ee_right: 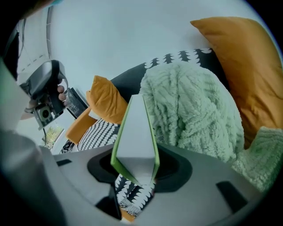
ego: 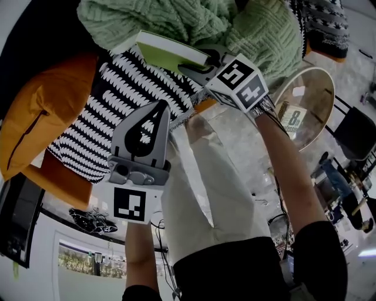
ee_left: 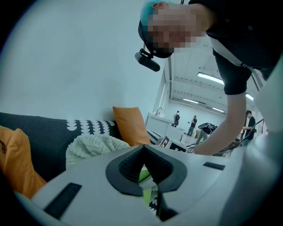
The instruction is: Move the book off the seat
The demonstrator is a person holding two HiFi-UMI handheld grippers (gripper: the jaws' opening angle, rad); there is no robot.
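The book [ego: 167,52], green-covered with white page edges, sits between the jaws of my right gripper [ego: 207,59], which is shut on its near corner. It hangs tilted over the black-and-white cushion [ego: 129,94] on the sofa seat. In the right gripper view the book [ee_right: 135,141] stands up out of the right gripper [ee_right: 137,170], in front of the knitted blanket. My left gripper [ego: 157,106] hovers nearer to me over the cushion's edge, its tips together and nothing in it. A sliver of the green book [ee_left: 143,176] shows below the shut left gripper [ee_left: 143,152].
A pale green knitted blanket [ego: 176,17] is heaped at the sofa's back. Orange cushions [ego: 47,111] lie to the left. A round glass side table [ego: 311,106] stands to the right. Several people stand far off in the room [ee_left: 192,123].
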